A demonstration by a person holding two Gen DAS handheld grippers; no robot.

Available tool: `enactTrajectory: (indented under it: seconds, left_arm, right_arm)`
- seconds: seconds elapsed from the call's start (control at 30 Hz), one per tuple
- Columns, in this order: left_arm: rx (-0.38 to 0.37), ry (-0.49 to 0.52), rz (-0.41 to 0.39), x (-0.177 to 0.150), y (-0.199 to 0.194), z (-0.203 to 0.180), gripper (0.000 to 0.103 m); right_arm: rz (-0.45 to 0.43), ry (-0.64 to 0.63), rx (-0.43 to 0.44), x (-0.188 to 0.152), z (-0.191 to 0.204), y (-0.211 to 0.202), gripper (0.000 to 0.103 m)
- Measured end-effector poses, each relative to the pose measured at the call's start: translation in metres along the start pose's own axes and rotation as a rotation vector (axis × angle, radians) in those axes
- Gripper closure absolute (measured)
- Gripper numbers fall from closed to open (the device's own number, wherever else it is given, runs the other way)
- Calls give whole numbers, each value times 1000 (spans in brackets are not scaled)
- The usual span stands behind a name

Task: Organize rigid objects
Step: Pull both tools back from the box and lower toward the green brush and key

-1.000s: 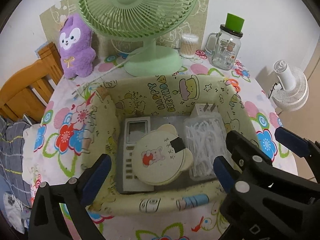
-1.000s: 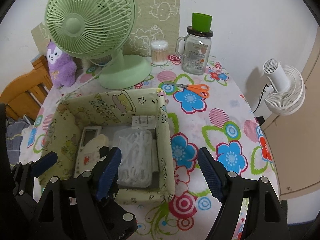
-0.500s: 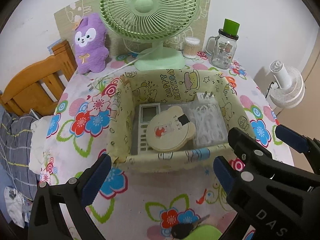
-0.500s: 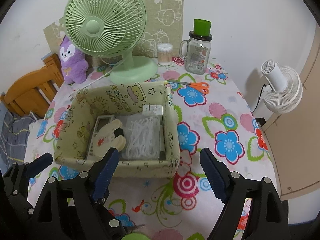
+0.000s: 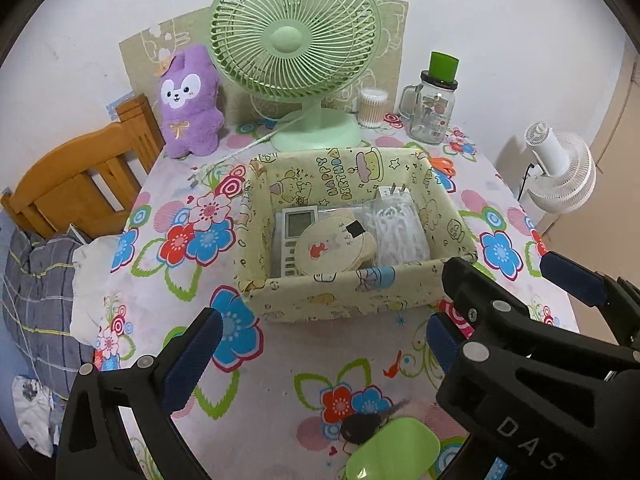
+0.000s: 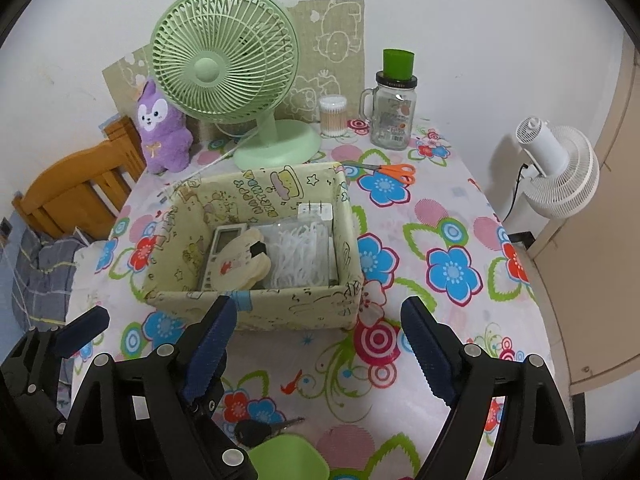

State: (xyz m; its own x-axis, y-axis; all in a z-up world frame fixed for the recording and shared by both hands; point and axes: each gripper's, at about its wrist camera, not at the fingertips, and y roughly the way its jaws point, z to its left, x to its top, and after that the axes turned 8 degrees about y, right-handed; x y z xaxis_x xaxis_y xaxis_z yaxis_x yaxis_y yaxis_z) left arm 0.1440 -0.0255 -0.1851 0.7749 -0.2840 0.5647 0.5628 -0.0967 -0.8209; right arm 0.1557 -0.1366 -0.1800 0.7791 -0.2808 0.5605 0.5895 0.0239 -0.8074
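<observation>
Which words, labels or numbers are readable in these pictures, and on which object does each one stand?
"HAPPY BIRTHDAY": printed on the inner back wall of the yellow fabric storage box.
"DAS": white letters on the body of the right tool, cut off by the picture's edge.
Label on the glass mug jar: too small to read.
Marks on the round bear-shaped tag in the box: too blurred to read.
Buttons of the remote control: unreadable.
</observation>
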Motion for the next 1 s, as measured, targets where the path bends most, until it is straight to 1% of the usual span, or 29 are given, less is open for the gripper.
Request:
enactTrajectory:
  seconds: [0.17,0.47,0.73,1.0]
  left_arm:
    - [6,9,-7,-6,-11,-1,0]
    - [-4,5,-8,-21,-23,-4,0]
    - [-17,0,0,-39,-26,-8,0]
    - [-41,7,-3,-57,-19,-17,0]
  right_arm:
    - [-8,-10,14,-6,2,-11,15]
    - [-10,-32,31,-20,3,-24,13]
    - [9,-48,44,-37,2,-27,13]
    - [17,-48,43,-58,-7,-23,13]
